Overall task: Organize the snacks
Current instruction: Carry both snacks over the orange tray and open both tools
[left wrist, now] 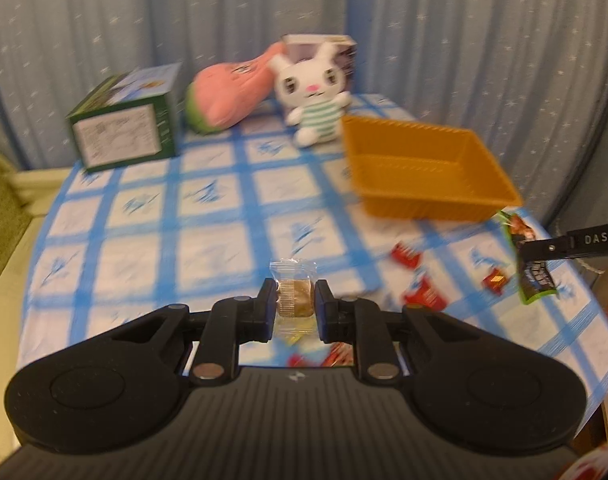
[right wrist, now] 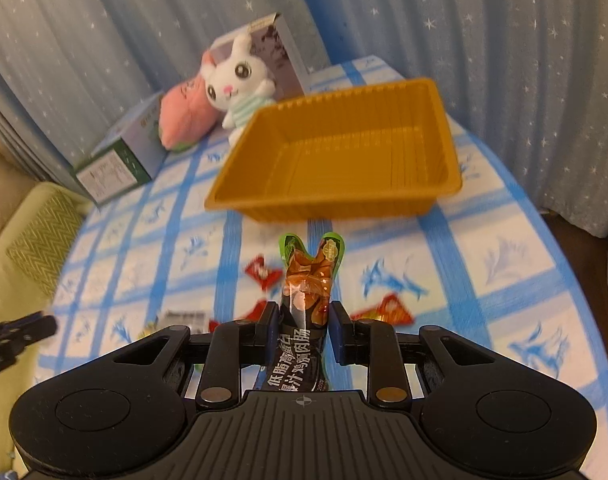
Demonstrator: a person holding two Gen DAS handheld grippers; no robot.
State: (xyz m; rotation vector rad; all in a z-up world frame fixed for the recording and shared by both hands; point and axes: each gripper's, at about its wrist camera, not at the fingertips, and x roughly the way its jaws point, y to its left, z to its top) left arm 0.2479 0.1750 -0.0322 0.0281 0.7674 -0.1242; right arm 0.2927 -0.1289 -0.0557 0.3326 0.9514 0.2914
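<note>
In my left gripper (left wrist: 295,304) I am grasping a small brown snack in a clear wrapper (left wrist: 294,298); both pads press on it, at the lower centre of the left view. My right gripper (right wrist: 303,322) is clenched on a sausage pack (right wrist: 306,292), dark with green ends, which stands up between the fingers at the lower centre of the right view. In the left view this same pack (left wrist: 534,276) hangs at the right edge, above the table.

Behind both snacks, in the upper middle of the right view, the orange tray (right wrist: 444,184) sits on the blue checked tablecloth (right wrist: 504,280). Some red snack packets (left wrist: 422,294) lie on the cloth between the tray and my grippers. Further back, a white rabbit toy (right wrist: 240,88) leans beside a pink plush toy (right wrist: 184,116). A green box (left wrist: 124,136) is at the upper left.
</note>
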